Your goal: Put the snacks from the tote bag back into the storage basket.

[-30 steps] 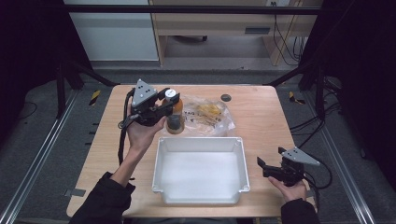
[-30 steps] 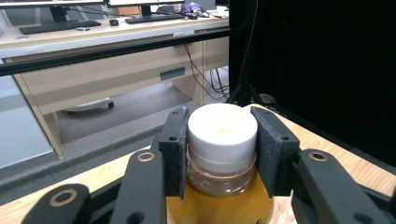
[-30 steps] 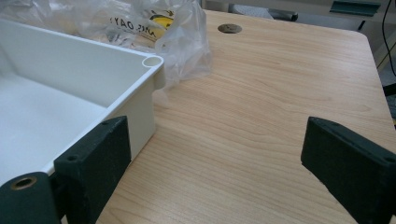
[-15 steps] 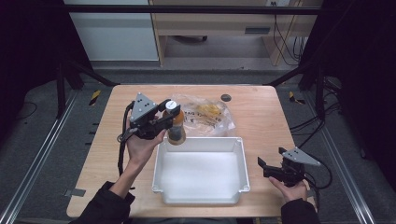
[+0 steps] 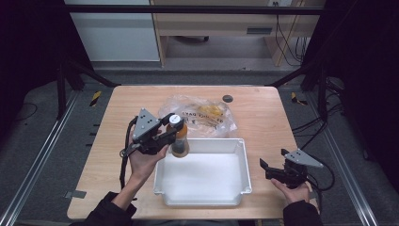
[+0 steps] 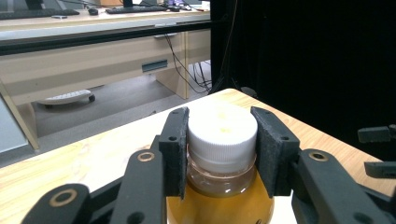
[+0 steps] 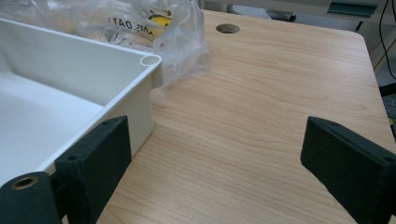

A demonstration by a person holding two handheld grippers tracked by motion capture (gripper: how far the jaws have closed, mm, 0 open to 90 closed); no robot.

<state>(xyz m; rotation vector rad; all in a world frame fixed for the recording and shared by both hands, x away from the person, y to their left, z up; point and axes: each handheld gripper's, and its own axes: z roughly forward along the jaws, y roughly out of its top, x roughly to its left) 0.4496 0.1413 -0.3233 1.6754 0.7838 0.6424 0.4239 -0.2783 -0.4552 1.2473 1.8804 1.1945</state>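
A jar of amber liquid with a white cap (image 5: 179, 136) (image 6: 222, 140) hangs over the far left corner of the white bin (image 5: 202, 200). My left gripper (image 5: 175, 128) (image 6: 220, 149) is shut on the jar, its black pads (image 6: 175, 149) pressed against both sides of the cap. Right of the bin, low over the table, my right gripper (image 5: 264, 168) (image 7: 219, 163) is held open with nothing between its fingers (image 7: 98, 163). The bin's near corner (image 7: 150, 60) stands just beside its left jaw.
A crumpled clear plastic bag (image 5: 207, 115) (image 7: 154, 23) with yellow print lies behind the bin. A small dark round grommet (image 5: 227, 98) (image 7: 228, 28) sits in the wooden table (image 5: 263, 122) near the far edge. Beyond the table are a desk and cables.
My left gripper has carried the jar toward the near side and to the right, from beside the bag to over the bin's far left corner. The right gripper has stayed in place.
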